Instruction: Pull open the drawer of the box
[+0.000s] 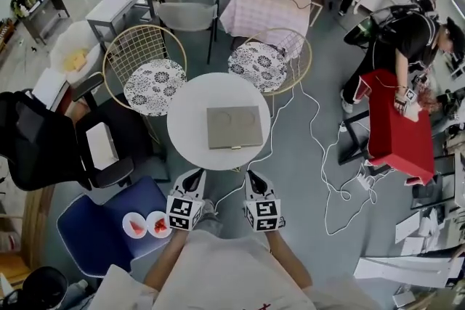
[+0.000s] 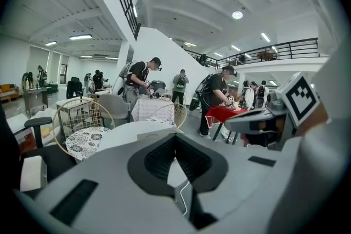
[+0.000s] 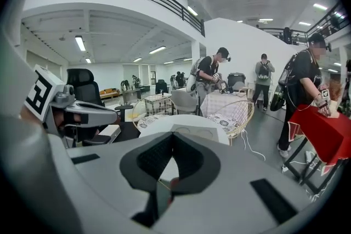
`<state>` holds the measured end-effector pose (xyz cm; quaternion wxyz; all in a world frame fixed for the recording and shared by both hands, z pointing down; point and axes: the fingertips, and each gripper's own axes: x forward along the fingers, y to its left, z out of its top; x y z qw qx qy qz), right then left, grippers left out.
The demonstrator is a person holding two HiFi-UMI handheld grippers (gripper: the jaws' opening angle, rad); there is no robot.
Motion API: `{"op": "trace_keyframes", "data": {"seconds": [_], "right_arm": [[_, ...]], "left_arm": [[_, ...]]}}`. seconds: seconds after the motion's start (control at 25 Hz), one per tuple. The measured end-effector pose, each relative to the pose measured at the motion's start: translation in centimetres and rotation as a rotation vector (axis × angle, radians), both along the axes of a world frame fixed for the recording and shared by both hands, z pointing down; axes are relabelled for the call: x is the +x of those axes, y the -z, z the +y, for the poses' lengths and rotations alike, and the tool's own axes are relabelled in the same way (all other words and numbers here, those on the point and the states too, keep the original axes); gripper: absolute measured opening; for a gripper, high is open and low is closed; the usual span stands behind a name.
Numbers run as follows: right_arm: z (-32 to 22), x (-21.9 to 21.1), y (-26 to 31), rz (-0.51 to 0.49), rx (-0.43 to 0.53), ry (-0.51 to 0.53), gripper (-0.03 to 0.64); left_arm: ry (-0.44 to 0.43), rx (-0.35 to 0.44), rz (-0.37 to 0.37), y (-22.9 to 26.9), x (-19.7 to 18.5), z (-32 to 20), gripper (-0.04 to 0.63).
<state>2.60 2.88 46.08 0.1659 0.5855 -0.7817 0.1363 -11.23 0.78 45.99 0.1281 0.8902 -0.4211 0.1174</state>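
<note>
Centre of the head view: flat grey box (image 1: 234, 127) lying on a round white table (image 1: 190, 109), with 2 shallow round dents in its lid. Small gold pull (image 1: 235, 148) on the edge nearest the bottom of the frame. Drawer front flush with the box, as far as can be seen.

Just below the table, at bottom centre: left gripper (image 1: 195, 175) and right gripper (image 1: 254, 175) side by side. Tips pointed up-frame toward the table's near rim, short of the box and touching nothing. Marker cubes turned toward the camera.

In the left gripper view, jaws pressed together at the tips, with nothing between the dark pads (image 2: 159, 159). Box (image 2: 152, 135) small, just above them at mid-frame. In the right gripper view, much the same: jaws clenched on nothing, pads (image 3: 153, 159) meeting at the tips, box (image 3: 186, 129) and table (image 3: 164, 122) just above.

Beyond the table, toward the top of the head view: 1 gold wire chair (image 1: 154, 86) with a patterned cushion at upper left, another wire chair (image 1: 259, 65) at upper right. Lower left: blue chair (image 1: 87, 229) bearing 2 small white dishes (image 1: 134, 225) with red contents. Right edge: red-draped stand (image 1: 396, 134) with a person (image 1: 407, 36) bent over it. White cable (image 1: 323, 163) trailing over the grey floor from the table toward the lower right.
</note>
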Motion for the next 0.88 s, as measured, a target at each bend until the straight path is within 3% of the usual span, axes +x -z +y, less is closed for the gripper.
{"op": "trace_keyframes", "data": {"seconds": [0.44,0.88], "right_arm": [[-7.6,1.2,0.4,-0.004,0.034,-0.007,0.015],[-10.1,4.5,1.4,-0.021,0.044,0.079,0.015]], "left_arm": [[-0.016,-0.002,-0.025,-0.5,1.2,-6.6,0.012],[0.086,-0.004,-0.047,0.0,4.4,-8.7,0.012]]}}
